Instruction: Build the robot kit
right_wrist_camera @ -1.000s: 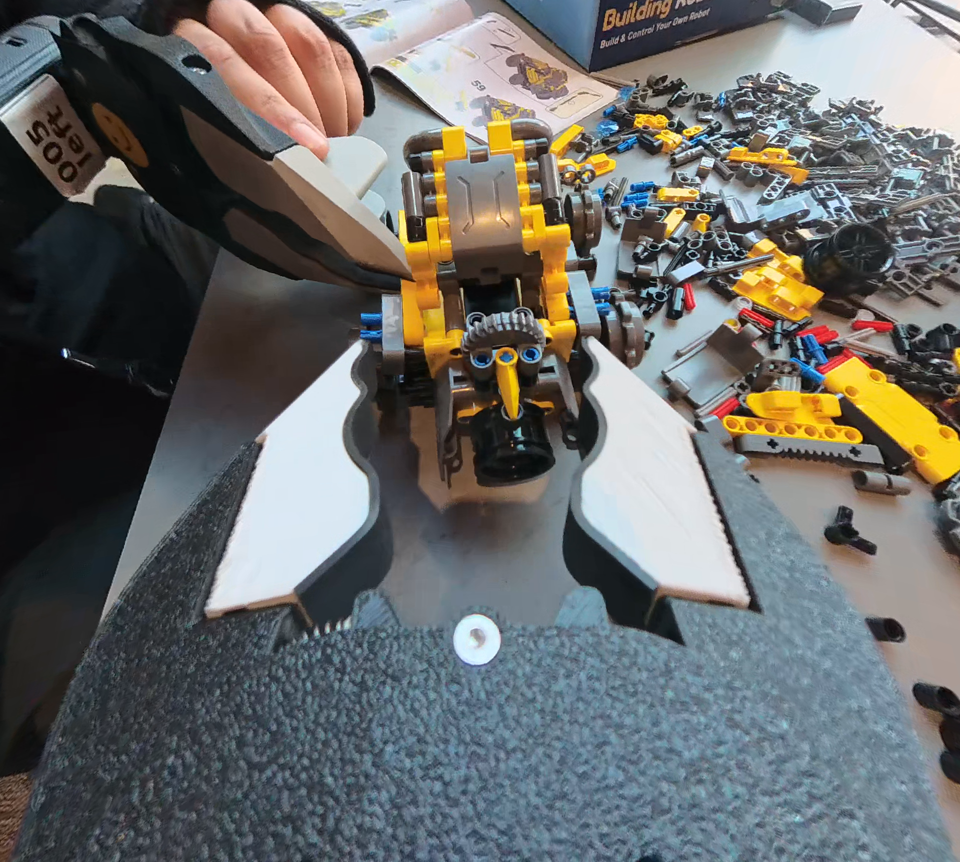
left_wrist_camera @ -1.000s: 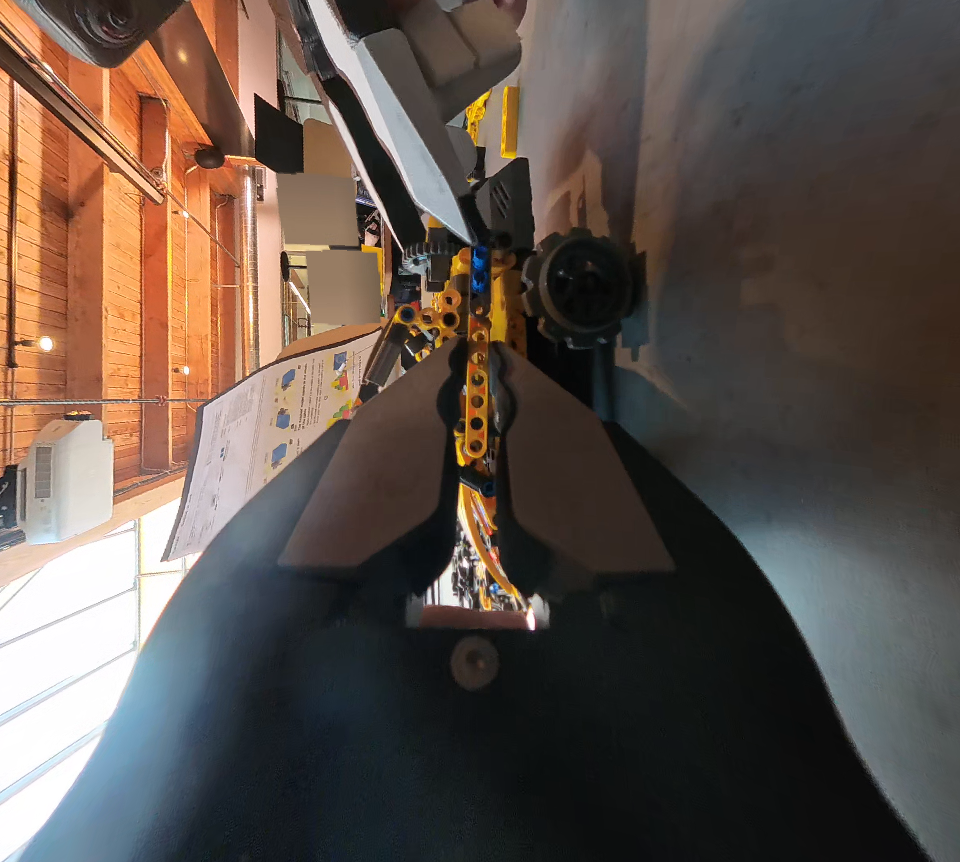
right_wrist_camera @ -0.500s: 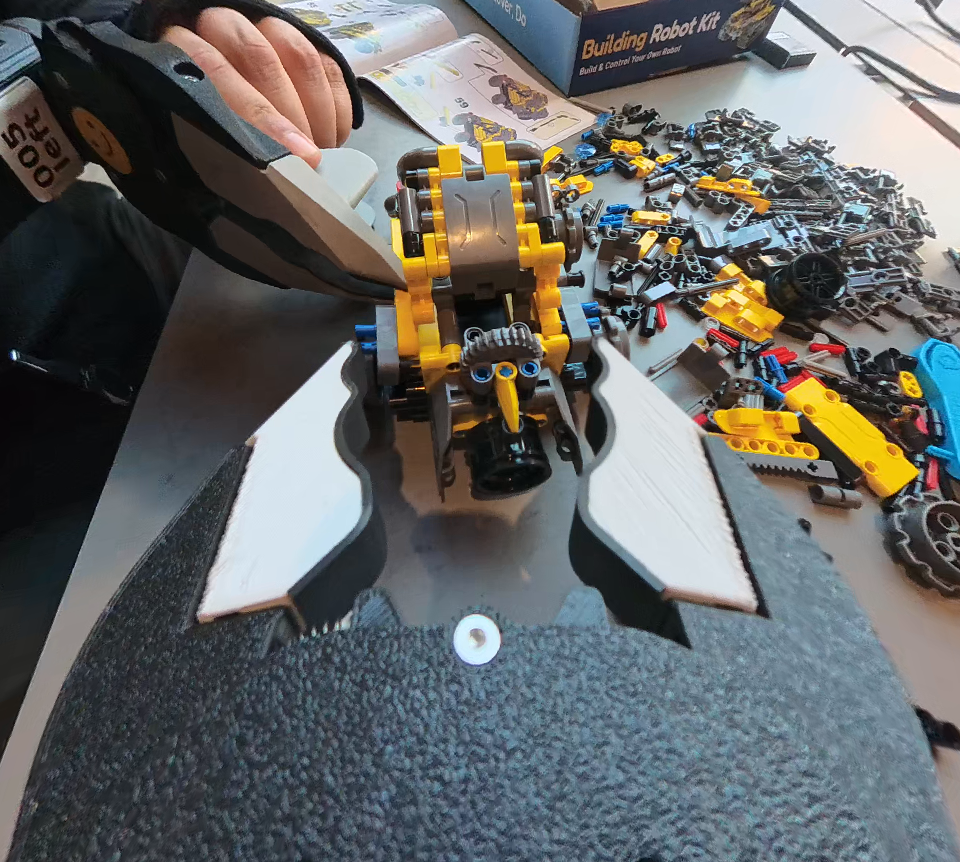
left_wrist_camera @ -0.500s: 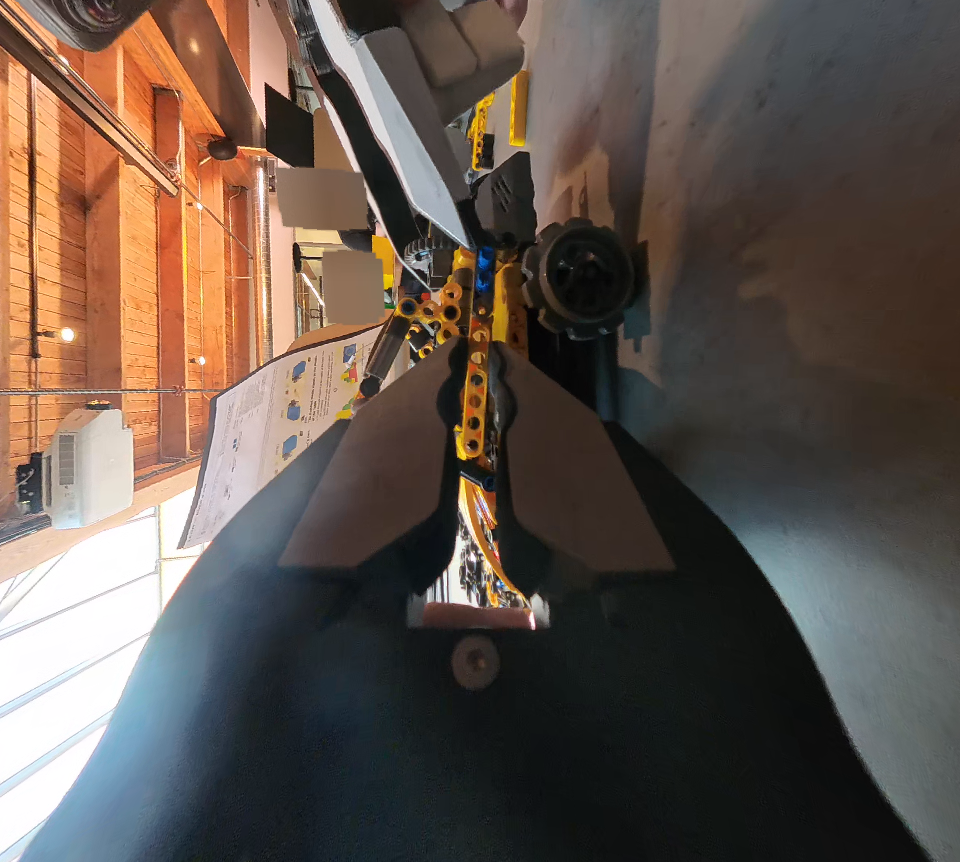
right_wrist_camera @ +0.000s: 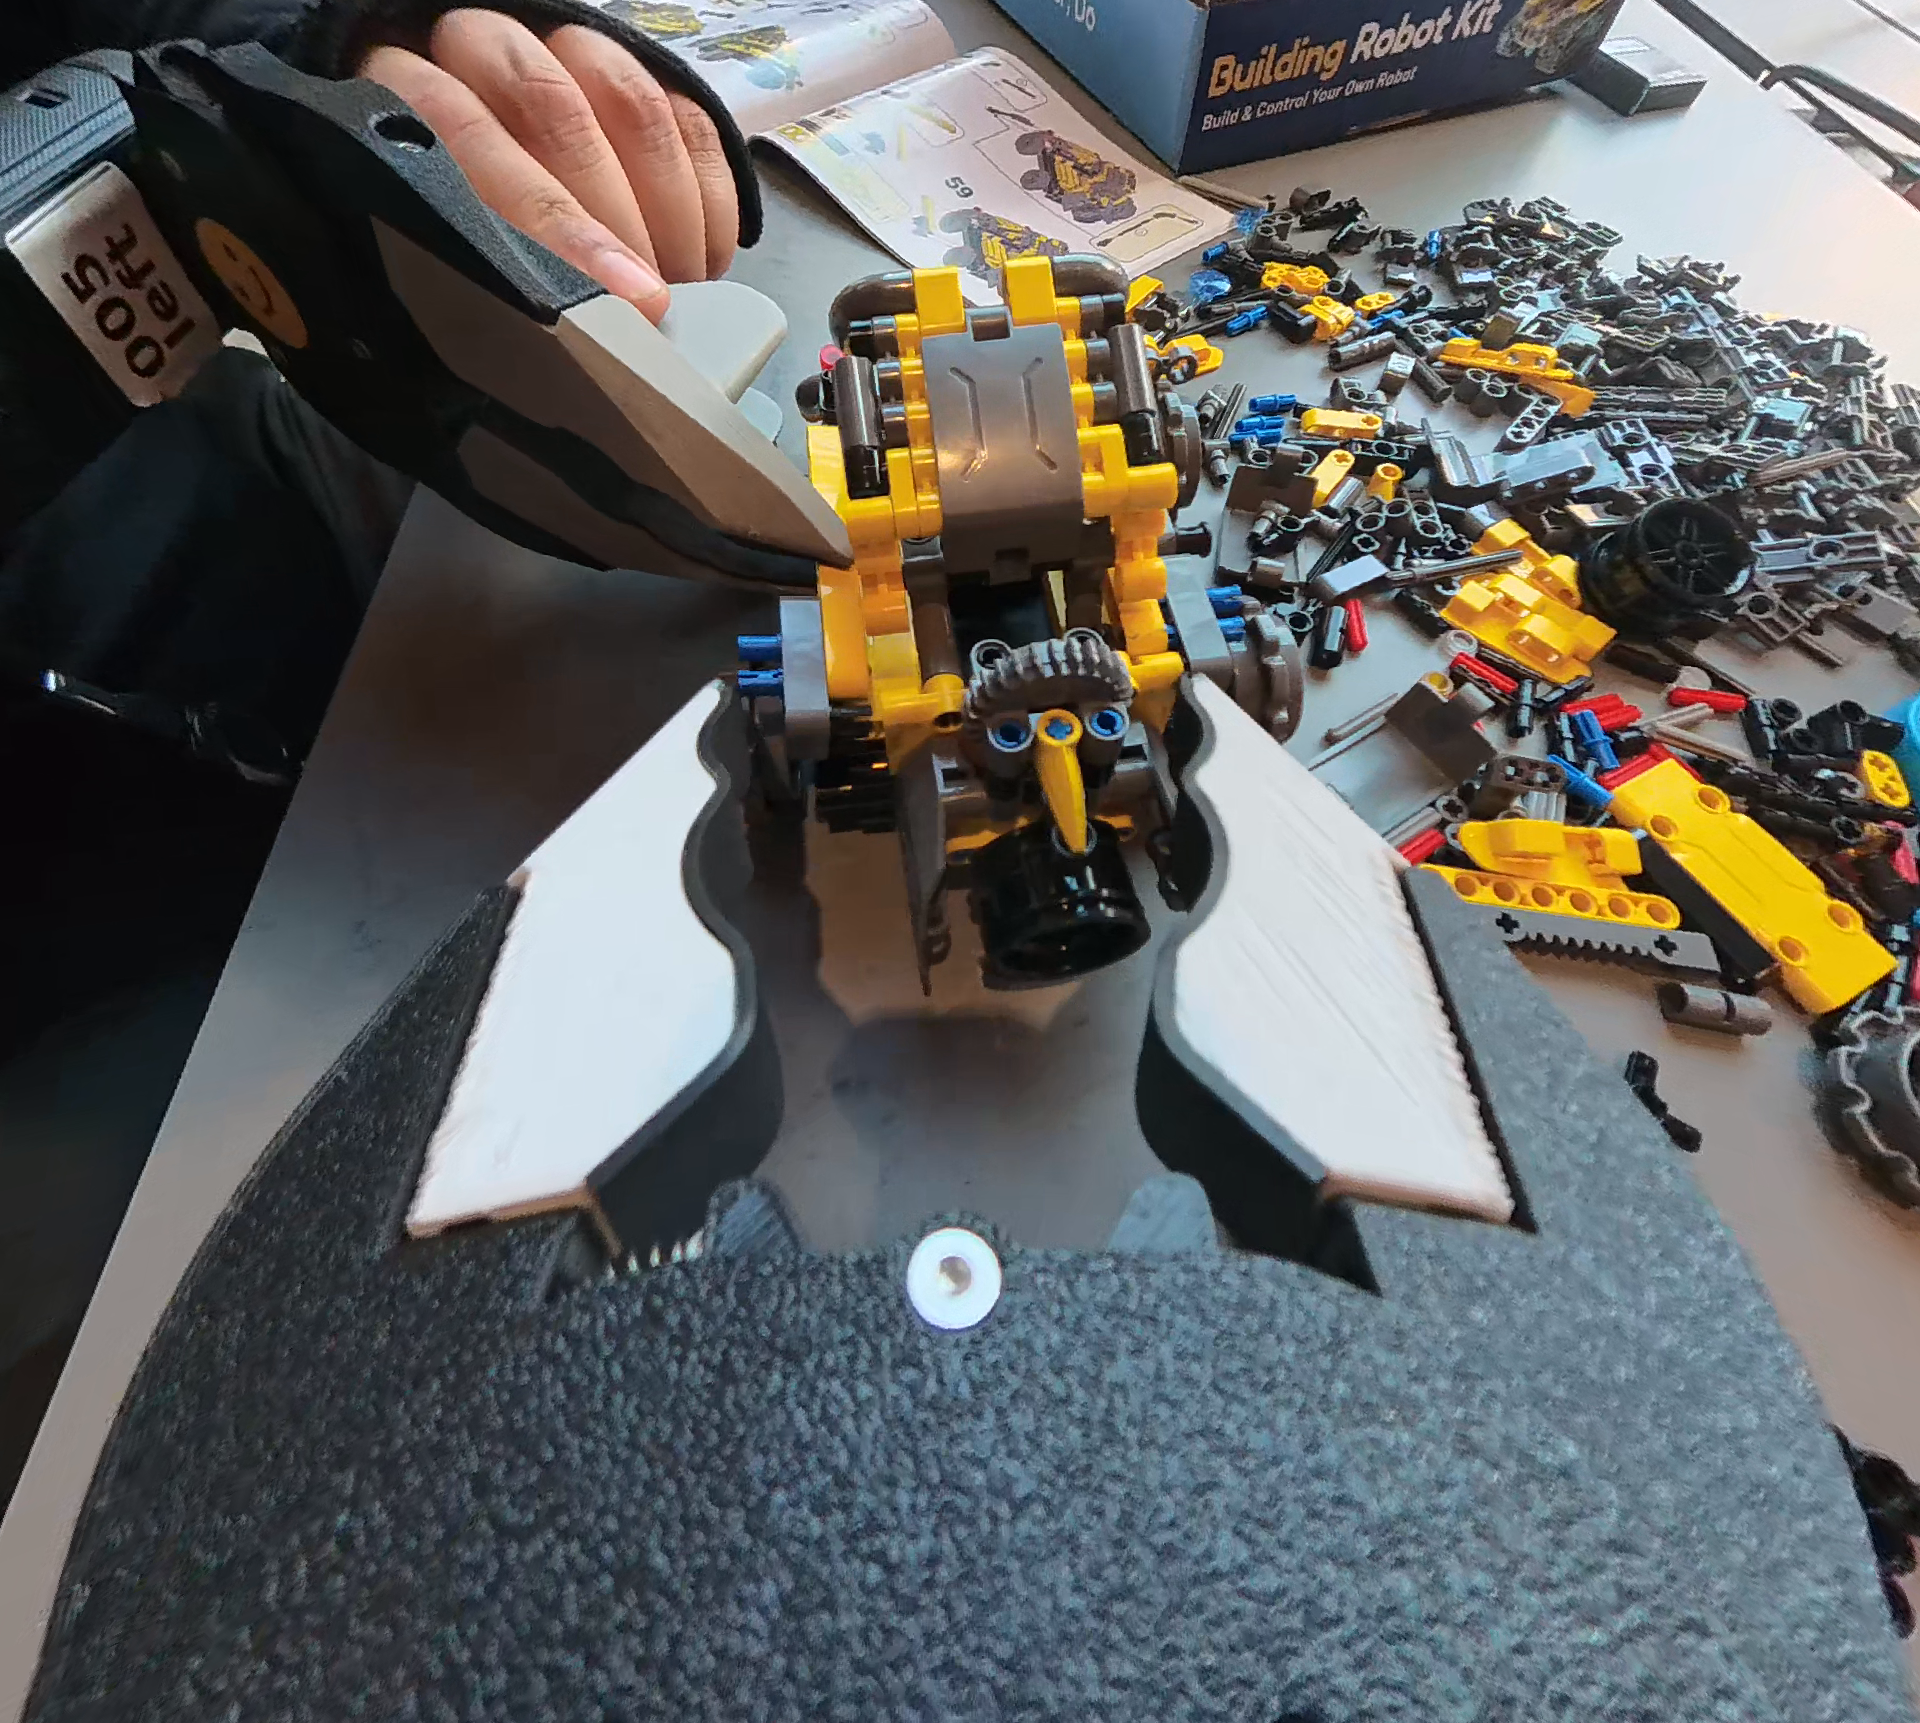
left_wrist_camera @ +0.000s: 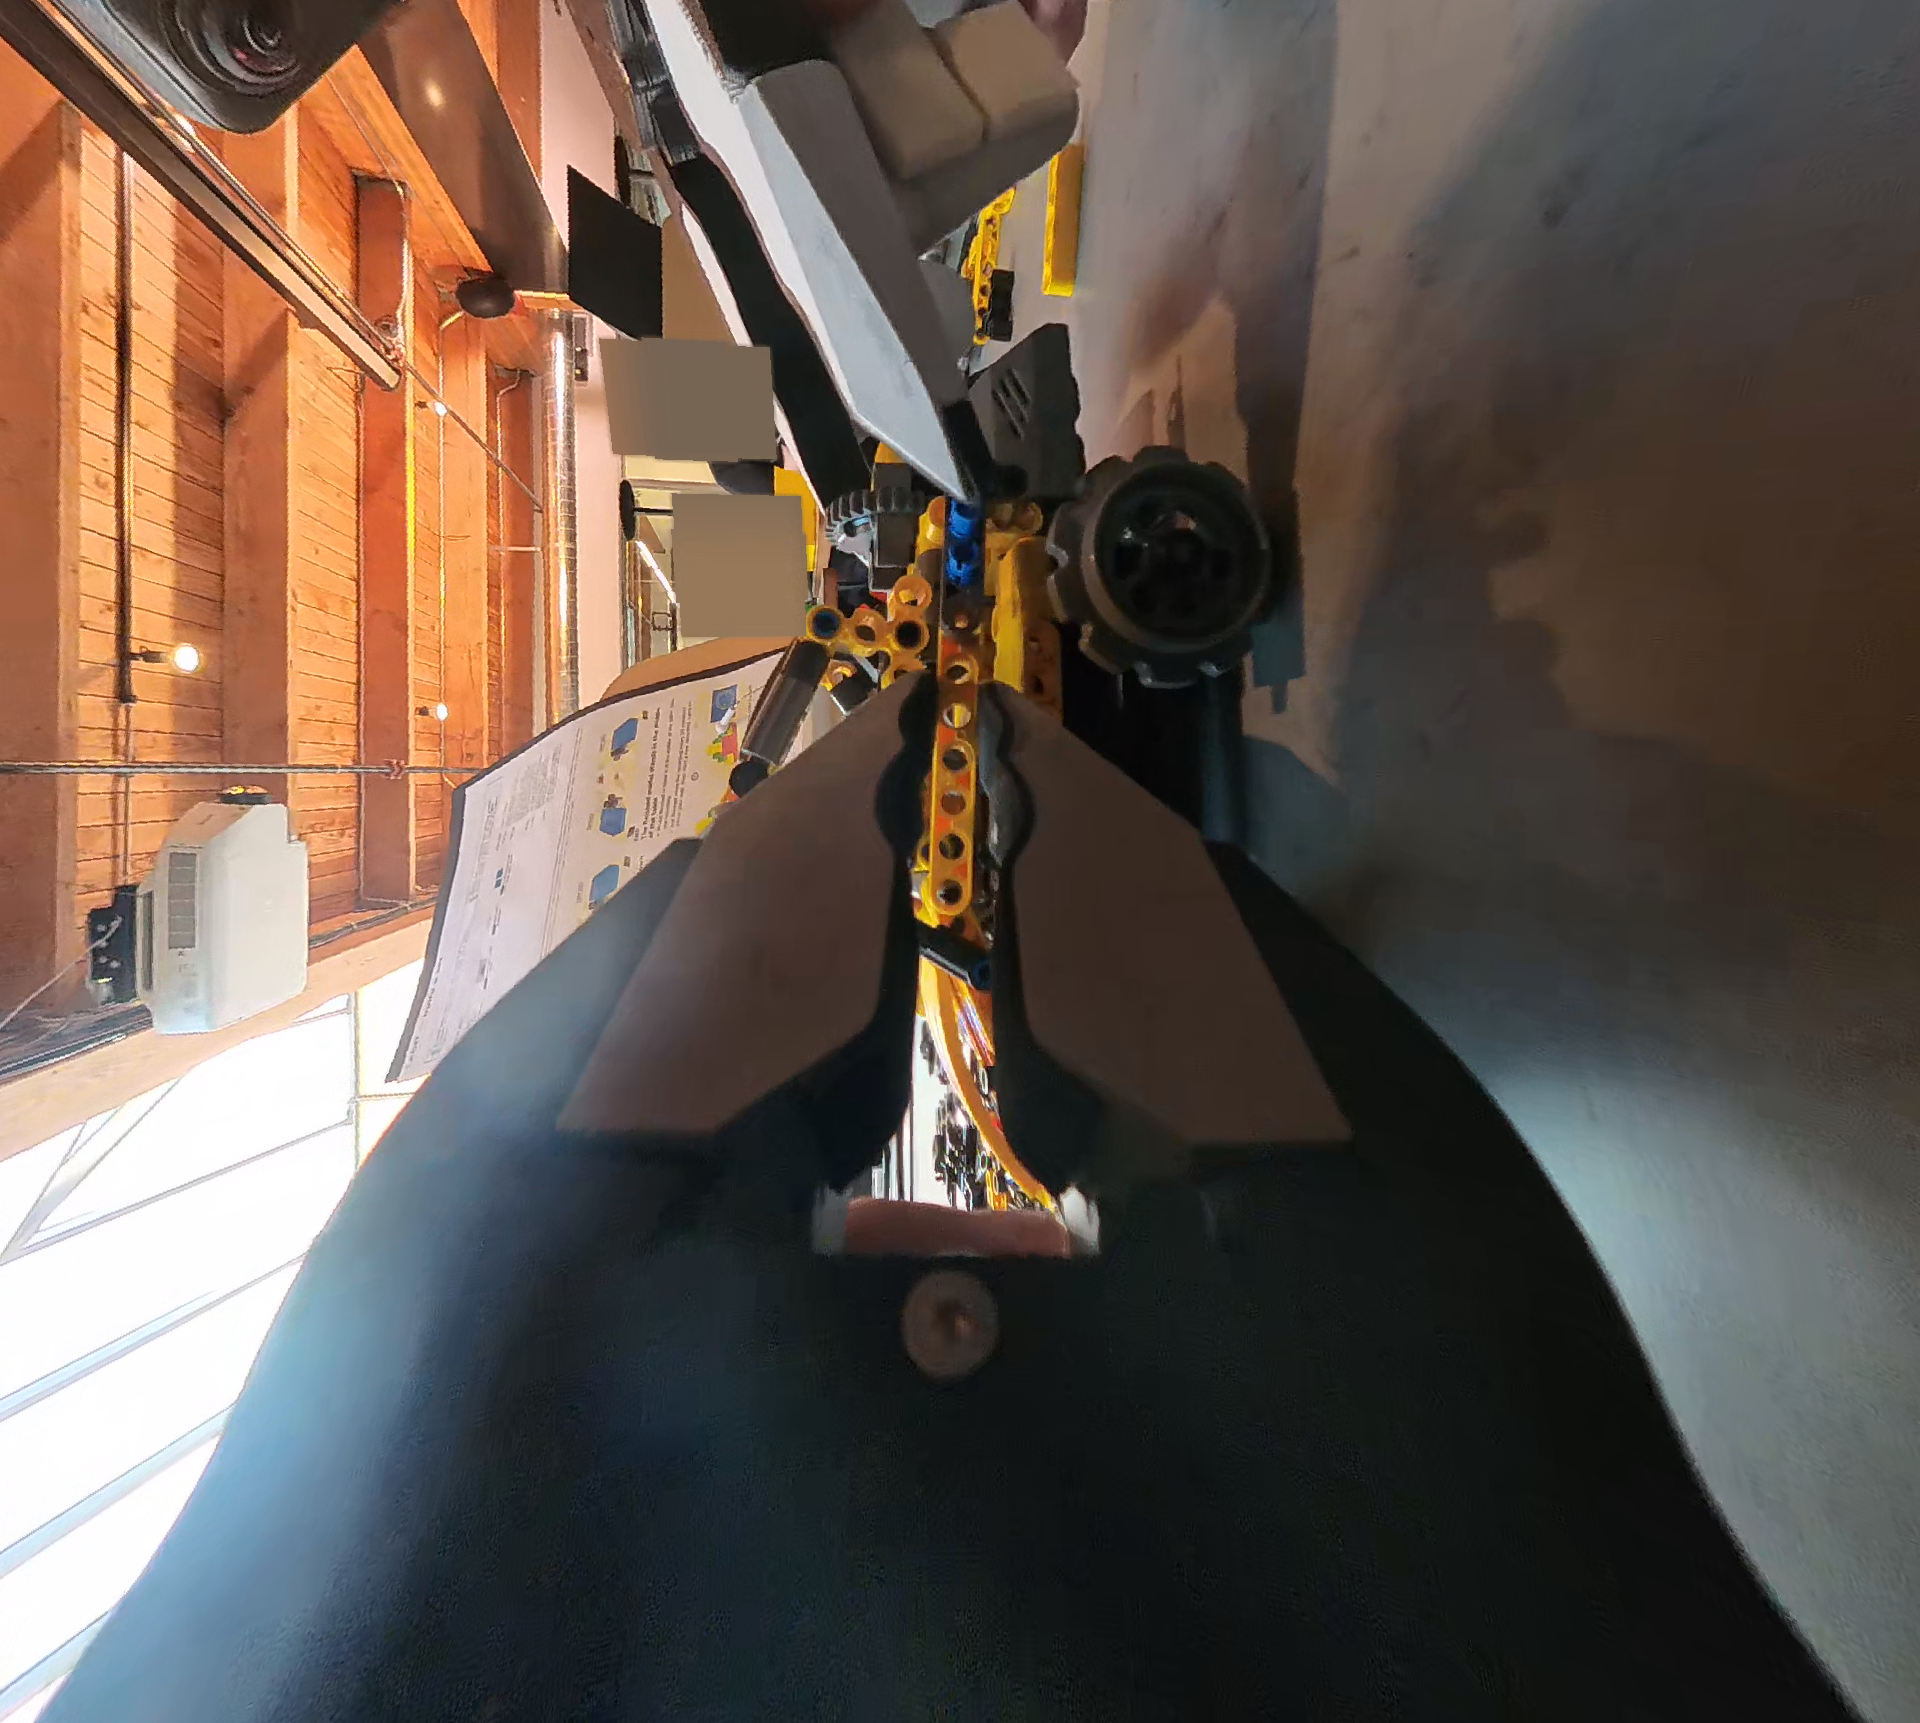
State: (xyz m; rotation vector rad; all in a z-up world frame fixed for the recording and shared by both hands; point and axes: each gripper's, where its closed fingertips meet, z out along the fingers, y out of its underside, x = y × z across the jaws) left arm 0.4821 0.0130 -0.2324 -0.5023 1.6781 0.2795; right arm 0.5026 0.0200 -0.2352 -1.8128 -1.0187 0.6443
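Observation:
A yellow and grey brick-built vehicle model stands near the table's left edge. My right gripper has its fingers wide apart, pressed on the two sides of the model's near end, above a black wheel hub. My left gripper comes in from the left, held by a gloved hand. In the rolled left wrist view it is shut on a yellow perforated beam of the model, beside a grey wheel. The right gripper's finger meets the model from above.
A big pile of loose black, yellow, red and blue parts covers the grey table to the right. A loose tyre lies at the right edge. An open booklet and a blue kit box lie behind the model.
Both grippers keep their hold, and the model stays fixed between them. The background shifts a little, so the grippers and the model have moved slightly together.

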